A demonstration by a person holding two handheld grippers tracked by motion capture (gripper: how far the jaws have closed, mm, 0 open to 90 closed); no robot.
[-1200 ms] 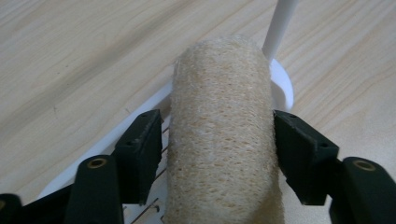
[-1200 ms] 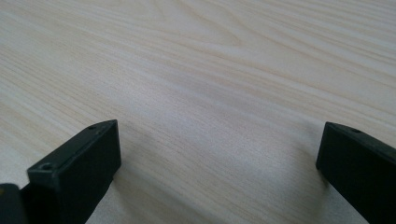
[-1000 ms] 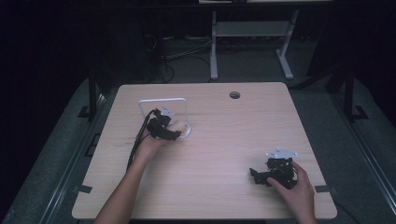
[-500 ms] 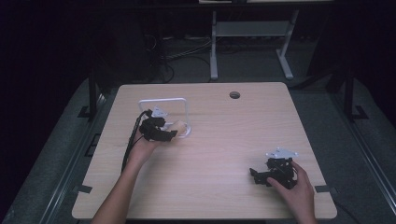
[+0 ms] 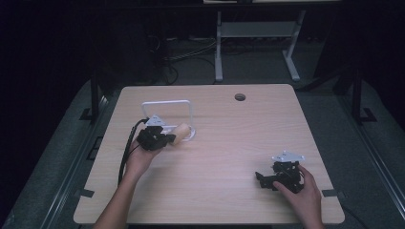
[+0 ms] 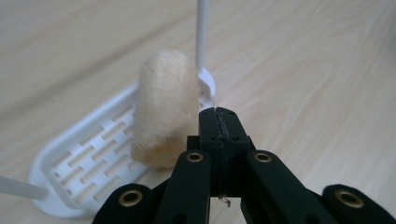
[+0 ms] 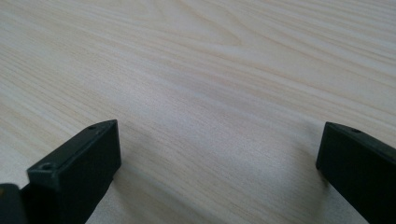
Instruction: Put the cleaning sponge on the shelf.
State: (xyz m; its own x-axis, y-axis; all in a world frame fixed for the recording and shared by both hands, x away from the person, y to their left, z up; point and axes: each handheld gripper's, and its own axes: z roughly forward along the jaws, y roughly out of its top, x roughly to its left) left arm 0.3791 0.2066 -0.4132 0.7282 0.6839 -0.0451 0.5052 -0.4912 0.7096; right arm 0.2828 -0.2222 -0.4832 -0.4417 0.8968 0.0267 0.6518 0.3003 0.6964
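Pale wood table point(image 5: 229, 143) lay under us. Our left gripper point(image 6: 218, 122) was clenched empty beside the beige sponge point(image 6: 163, 109) on the white rack point(image 6: 84, 163); we might topple it. Our right gripper point(image 7: 219, 154) rested spread wide.

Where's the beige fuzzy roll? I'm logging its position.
High view: the beige fuzzy roll is left of centre, at the left tool's tip, over the white rack's base.

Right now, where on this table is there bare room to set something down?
The table is bare between the white rack and the right gripper, and along its far right by the grommet hole. It is crowded around the left gripper and tan puff.
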